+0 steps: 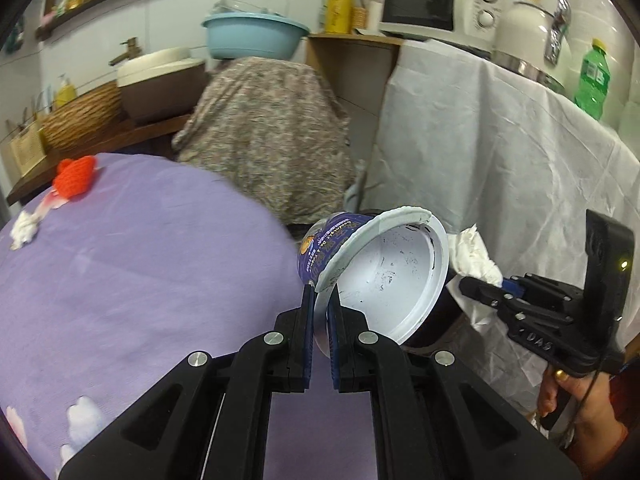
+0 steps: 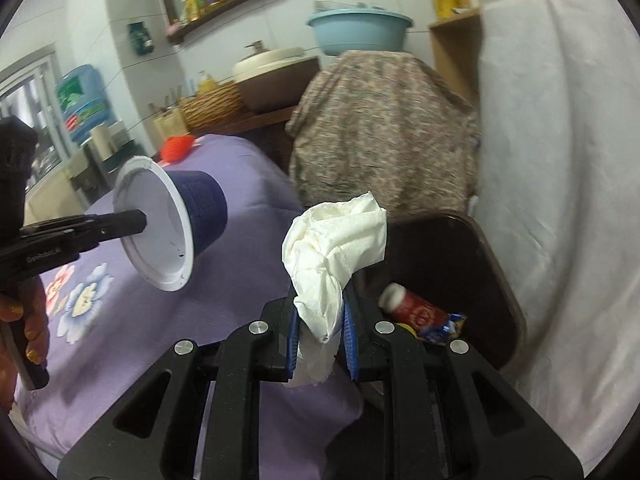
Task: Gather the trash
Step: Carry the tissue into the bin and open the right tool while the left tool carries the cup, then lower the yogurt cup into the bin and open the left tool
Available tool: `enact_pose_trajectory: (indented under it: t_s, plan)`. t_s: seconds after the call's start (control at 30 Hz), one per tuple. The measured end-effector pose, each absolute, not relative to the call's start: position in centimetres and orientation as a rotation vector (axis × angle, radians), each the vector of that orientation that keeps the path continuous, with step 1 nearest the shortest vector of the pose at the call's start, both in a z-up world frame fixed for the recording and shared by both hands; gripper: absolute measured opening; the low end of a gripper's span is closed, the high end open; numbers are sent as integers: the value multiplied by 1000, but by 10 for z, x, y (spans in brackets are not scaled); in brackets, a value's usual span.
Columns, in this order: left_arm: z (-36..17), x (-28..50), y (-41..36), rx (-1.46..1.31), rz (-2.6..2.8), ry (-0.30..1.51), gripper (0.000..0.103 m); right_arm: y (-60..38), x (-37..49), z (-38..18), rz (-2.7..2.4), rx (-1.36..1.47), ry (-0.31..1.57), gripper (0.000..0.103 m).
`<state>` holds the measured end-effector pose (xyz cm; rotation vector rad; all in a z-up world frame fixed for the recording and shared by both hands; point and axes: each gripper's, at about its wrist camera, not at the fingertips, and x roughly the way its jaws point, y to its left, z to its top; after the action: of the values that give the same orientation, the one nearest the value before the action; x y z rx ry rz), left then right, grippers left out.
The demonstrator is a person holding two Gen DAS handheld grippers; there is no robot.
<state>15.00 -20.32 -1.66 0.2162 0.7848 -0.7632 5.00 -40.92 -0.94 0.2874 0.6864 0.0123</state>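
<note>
My left gripper [image 1: 321, 300] is shut on the rim of an empty blue yogurt cup [image 1: 384, 280] with a white inside, held tilted past the edge of the purple table [image 1: 140, 264]. The cup [image 2: 176, 216] and left gripper [image 2: 136, 220] also show in the right wrist view. My right gripper [image 2: 320, 312] is shut on a crumpled white tissue [image 2: 336, 240], held over the near rim of a dark trash bin [image 2: 472, 264]. The bin holds a red wrapper [image 2: 416, 312]. In the left wrist view the right gripper [image 1: 476, 290] grips the tissue [image 1: 476, 260] beside the cup.
A second crumpled tissue [image 1: 24, 228] and a red knitted item [image 1: 76, 172] lie at the table's far left. A cloth-covered object [image 1: 264, 136] and a white-draped counter [image 1: 500, 152] stand behind the bin. A blue basin [image 1: 252, 36] and microwave [image 1: 436, 0] sit higher up.
</note>
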Motion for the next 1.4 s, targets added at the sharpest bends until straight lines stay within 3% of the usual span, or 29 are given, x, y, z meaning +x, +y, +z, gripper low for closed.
enact_pose_trajectory:
  t_s: [0.6,0.63,0.7,0.73,0.77,1.07,1.4]
  plan:
    - [-58,174,-323,337,-787,932,7,-483,81,-118,-151,386,830,21]
    - [-60,175,-325,346,-785,934,7,-486,83,-123,-152,391,834,24]
    - [-63,176,-330,352,-785,947,7,-489,88,-132,-168,389,846,41]
    - [-65,176,-332,357,-783,952,7,-490,90,-134,-173,389,848,55]
    - [-67,177,-334,364,-780,956,7,-490,90,-136,-180,390,846,61]
    - [-88,188,-362,417,-741,989,7,-493,86,-140,-193,403,840,69]
    - [-124,198,-395,482,-684,1036,7,-491,63,-130,-206,391,829,69]
